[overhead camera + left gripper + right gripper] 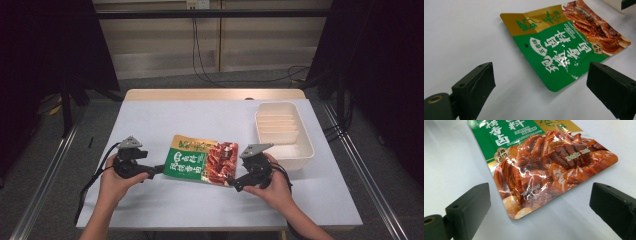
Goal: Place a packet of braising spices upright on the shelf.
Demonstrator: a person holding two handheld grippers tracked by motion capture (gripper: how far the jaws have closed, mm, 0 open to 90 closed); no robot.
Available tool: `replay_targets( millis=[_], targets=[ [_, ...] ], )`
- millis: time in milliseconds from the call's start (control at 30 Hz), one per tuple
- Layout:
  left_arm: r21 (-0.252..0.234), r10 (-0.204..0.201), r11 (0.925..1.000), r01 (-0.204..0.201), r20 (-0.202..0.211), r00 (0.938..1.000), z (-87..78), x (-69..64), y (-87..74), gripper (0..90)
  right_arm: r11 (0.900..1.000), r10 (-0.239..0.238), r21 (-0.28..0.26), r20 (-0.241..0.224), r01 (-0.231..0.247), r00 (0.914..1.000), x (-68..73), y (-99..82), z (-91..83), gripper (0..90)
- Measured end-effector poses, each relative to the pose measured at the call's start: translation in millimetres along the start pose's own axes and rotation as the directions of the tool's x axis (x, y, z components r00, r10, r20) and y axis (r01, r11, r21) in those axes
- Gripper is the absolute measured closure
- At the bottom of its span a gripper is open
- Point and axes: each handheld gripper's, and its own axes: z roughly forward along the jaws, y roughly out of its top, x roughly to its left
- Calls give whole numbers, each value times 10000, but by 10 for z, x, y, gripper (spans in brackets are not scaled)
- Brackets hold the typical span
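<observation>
Print on the food pouch (201,160) is too small to read from the high view. The left gripper view shows its green near-left corner (554,60) between wide open jaws (not touching), and the right gripper view shows its red picture side (544,170), also between wide open jaws. The pouch lies flat on the white table (165,120). The left gripper (155,171) and right gripper (231,182) point inward at its two near corners. A white tray (300,150) stands far right.

Green, gold, red-brown printed pouch (201,159)
</observation>
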Motion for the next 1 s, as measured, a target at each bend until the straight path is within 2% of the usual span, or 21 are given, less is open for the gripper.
replay_targets(
  millis=[33, 167, 233, 267, 333, 400, 433, 500, 533, 600, 633, 700, 733, 767, 867, 900, 1000],
  targets=[
    [42, -24, 10000, 23, 170, 9999, 19, -7, 11, 78, 10000, -6, -18, 30, 6, 10000, 0, 1, 0, 32],
    [98, -116, 9999, 113, 252, 9996, 83, -41, 55, 87, 10000, -91, 8, 133, 91, 9999, 7, 0, -9, 32],
    [167, -254, 9995, 250, 245, 9994, 111, -39, 79, 91, 9999, -97, 32, 154, 96, 9998, 11, -1, -6, 32],
    [246, -405, 9989, 395, 385, 9984, 132, -39, 86, 95, 10000, -75, 3, 116, 75, 9999, 5, -2, 1, 32],
    [369, -683, 9971, 670, 354, 9970, 194, -48, 99, 98, 10000, -12, -11, 34, 12, 10000, 1, -1, 2, 32],
    [499, -699, 9965, 677, 446, 9966, 221, -44, 108, 104, 10000, -30, 5, 86, 30, 10000, 7, 2, 0, 32],
    [604, -636, 9963, 614, 351, 9974, 237, -50, 115, 108, 10000, -23, 24, 124, 23, 9999, 9, 5, -2, 32],
    [784, -738, 9945, 696, 521, 9959, 274, -45, 122, 126, 10000, 2, -60, 129, -1, 9999, 8, 8, -5, 32],
    [947, -842, 9924, 784, 587, 9947, 286, -40, 129, 133, 10000, -34, -64, 52, 35, 10000, 2, 10, -7, 32],
    [969, -954, 9913, 895, 574, 9938, 310, -35, 130, 145, 10000, 3, -54, 48, -3, 10000, 3, 9, -7, 32],
    [1186, -1145, 9871, 1072, 562, 9918, 340, -20, 132, 149, 10000, 57, -45, 47, -56, 10000, 6, 8, -9, 32],
    [1404, -1255, 9832, 1168, 548, 9906, 369, -9, 129, 156, 10000, -20, -67, 149, 21, 9999, 10, 10, -8, 32],
    [1525, -1291, 9811, 1191, 573, 9900, 384, -7, 126, 165, 10000, -18, -94, 34, 19, 10000, 10, 12, -8, 32],
    [1575, -1404, 9790, 1297, 592, 9883, 404, -11, 121, 173, 10000, -30, -88, 165, 32, 9999, 17, 16, -12, 32],
    [1763, -1471, 9750, 1352, 560, 9875, 441, -10, 112, 197, 9999, -19, -139, 116, 21, 9999, 22, 21, -16, 33],
    [1941, -1353, 9736, 1204, 652, 9887, 448, 1, 112, 213, 9999, -21, -139, 36, 21, 10000, 20, 22, -19, 33],
    [1980, -1647, 9693, 1459, 817, 9830, 490, -5, 110, 278, 9999, 8, -106, 143, -6, 9999, 23, 16, -16, 34]
  ],
)
